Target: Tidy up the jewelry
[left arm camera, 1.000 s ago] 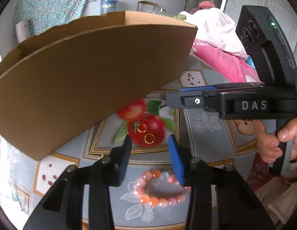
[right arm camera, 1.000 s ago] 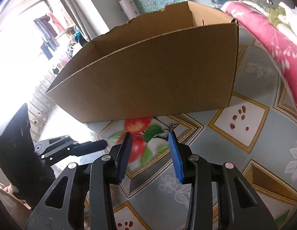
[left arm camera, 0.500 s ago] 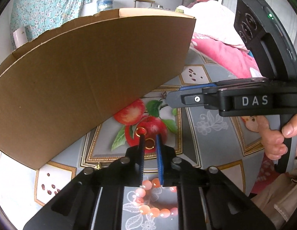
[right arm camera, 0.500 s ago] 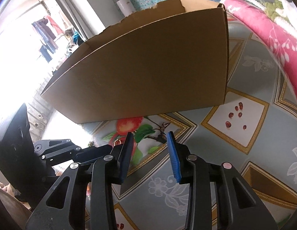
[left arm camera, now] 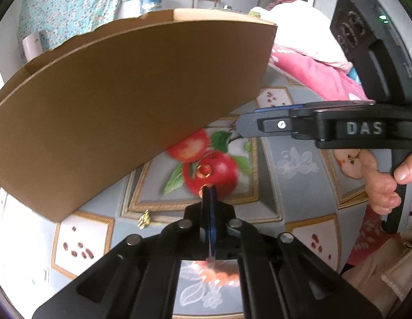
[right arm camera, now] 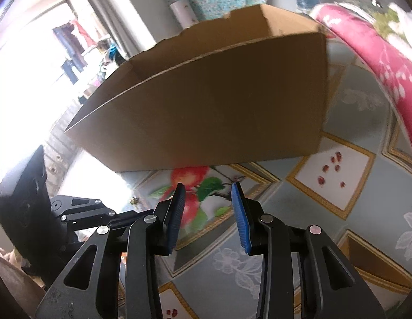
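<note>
Two gold rings lie on the red apple print of the tablecloth. The farther ring (left arm camera: 204, 170) lies free. The nearer ring (left arm camera: 205, 186) shows only as a gold edge at the tips of my left gripper (left arm camera: 209, 190), whose jaws are pressed together on it. A pink and orange bead bracelet (left arm camera: 219, 273) lies under that gripper's body. My right gripper (right arm camera: 208, 188) hovers open above the apple print with nothing between its blue pads; in the left wrist view it (left arm camera: 244, 130) comes in from the right, held by a hand (left arm camera: 384, 186).
A large open cardboard box (left arm camera: 112, 101) (right arm camera: 219, 111) stands just behind the rings. A small gold trinket (left arm camera: 144, 219) (right arm camera: 135, 200) lies near the box's front corner. Pink and white bedding (left arm camera: 320, 66) is piled at the right. The patterned tablecloth (right arm camera: 338, 175) spreads to the right.
My left gripper's jaws went from wide open to shut, closing on the nearer gold ring as the gripper eased forward over the bracelet. The right gripper barely moved.
</note>
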`<state>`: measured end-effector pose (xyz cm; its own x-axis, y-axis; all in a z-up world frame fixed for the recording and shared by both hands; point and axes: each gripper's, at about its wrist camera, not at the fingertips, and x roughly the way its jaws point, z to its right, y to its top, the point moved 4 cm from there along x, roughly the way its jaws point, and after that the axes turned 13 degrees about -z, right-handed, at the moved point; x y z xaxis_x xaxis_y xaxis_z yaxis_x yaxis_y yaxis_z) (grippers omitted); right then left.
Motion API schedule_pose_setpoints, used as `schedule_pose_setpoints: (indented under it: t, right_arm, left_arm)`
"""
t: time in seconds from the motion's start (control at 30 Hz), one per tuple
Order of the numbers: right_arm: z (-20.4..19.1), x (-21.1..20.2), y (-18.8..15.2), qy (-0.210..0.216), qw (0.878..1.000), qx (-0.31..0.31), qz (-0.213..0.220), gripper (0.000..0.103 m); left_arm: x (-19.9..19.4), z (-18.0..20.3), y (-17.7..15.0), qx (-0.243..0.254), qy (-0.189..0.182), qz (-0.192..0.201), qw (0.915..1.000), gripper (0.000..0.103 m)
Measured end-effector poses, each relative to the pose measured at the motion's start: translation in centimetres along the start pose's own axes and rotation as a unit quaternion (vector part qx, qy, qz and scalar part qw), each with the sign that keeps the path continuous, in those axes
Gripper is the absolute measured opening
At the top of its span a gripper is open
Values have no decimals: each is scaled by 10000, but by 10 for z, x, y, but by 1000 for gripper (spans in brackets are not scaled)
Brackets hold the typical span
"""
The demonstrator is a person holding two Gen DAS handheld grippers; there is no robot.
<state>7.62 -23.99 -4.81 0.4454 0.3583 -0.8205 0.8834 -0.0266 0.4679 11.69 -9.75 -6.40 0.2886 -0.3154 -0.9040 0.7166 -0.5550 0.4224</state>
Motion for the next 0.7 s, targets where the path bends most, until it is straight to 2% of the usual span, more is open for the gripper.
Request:
schedule_pose_setpoints:
  t: [0.3, 0.47, 0.53, 0.7]
  right_arm:
    - [-31, 14, 5, -170, 9973, -683, -228, 34]
    - [-43, 25, 10, -413, 9934, -989, -405, 25]
    - [-47, 29, 12, -463, 9922, -1059, -467, 18]
    - [-55, 36, 9, -644, 9884, -1230, -608, 15]
  left_arm:
    - [-8, -14, -12, -231, -23, 7, 9997, 0]
    - [-9, -16, -15, -268, -54, 24, 9996, 0]
    - [-8, -15, -15, -271, -55, 30, 9996, 0]
    - [-10, -16, -17, -275, -71, 46, 9996, 0]
